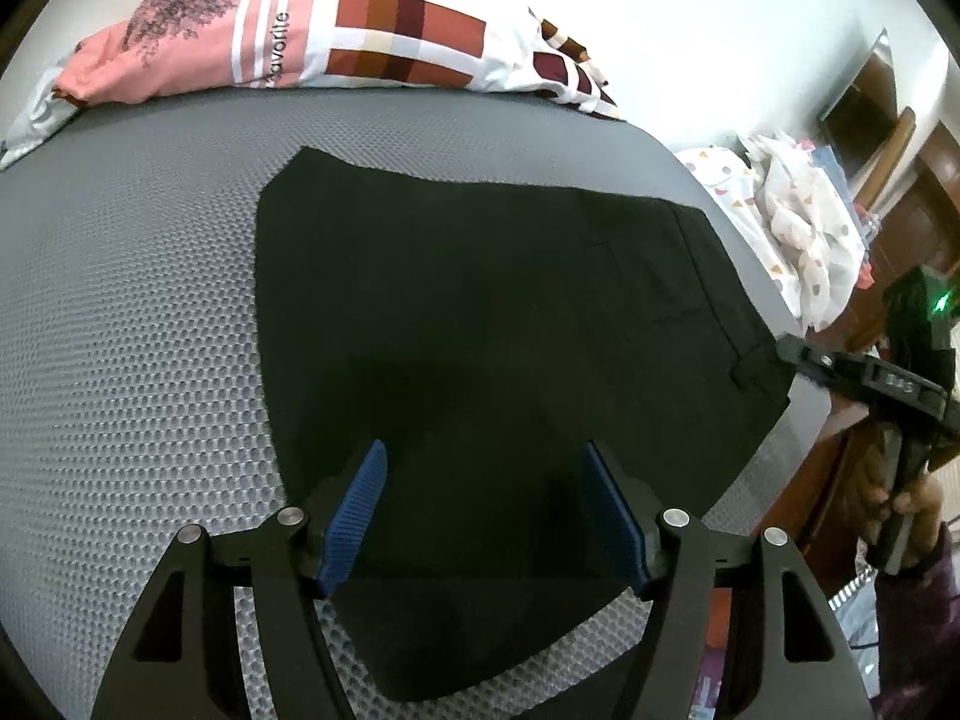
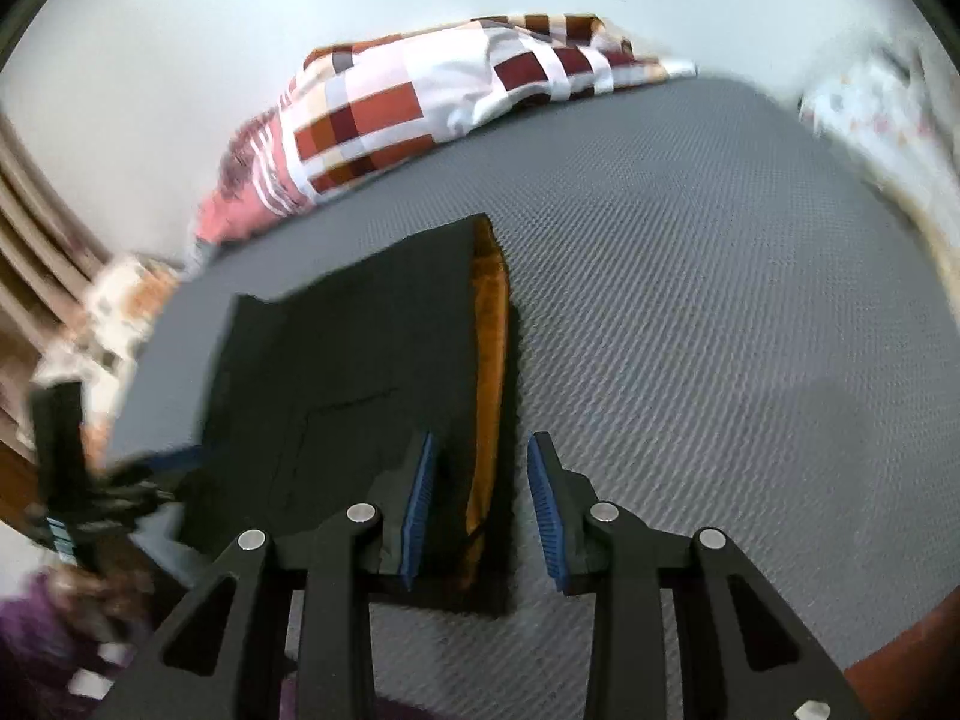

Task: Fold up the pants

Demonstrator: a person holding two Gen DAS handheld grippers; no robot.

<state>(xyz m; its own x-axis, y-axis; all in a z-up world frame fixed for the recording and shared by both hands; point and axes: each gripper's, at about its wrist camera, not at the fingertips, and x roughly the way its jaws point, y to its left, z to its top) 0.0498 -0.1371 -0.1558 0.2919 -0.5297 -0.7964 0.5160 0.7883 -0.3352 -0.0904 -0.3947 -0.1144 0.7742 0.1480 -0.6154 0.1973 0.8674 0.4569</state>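
Item: black pants [image 1: 492, 312], folded flat on your grey bed [image 1: 150, 300]. Left tongs [image 1: 486, 516] wide, empty, at 6 o'clock edge. Right tongs [image 2: 480, 504] parted narrower, gripping nothing.

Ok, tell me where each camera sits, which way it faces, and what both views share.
Left wrist: on the left gripper, angled down over the black pants; the right gripper and a hand show.
Right wrist: on the right gripper, above the pants' waist edge; the left gripper shows, blurred.
Shared: pants, grey mattress, patterned pillows.
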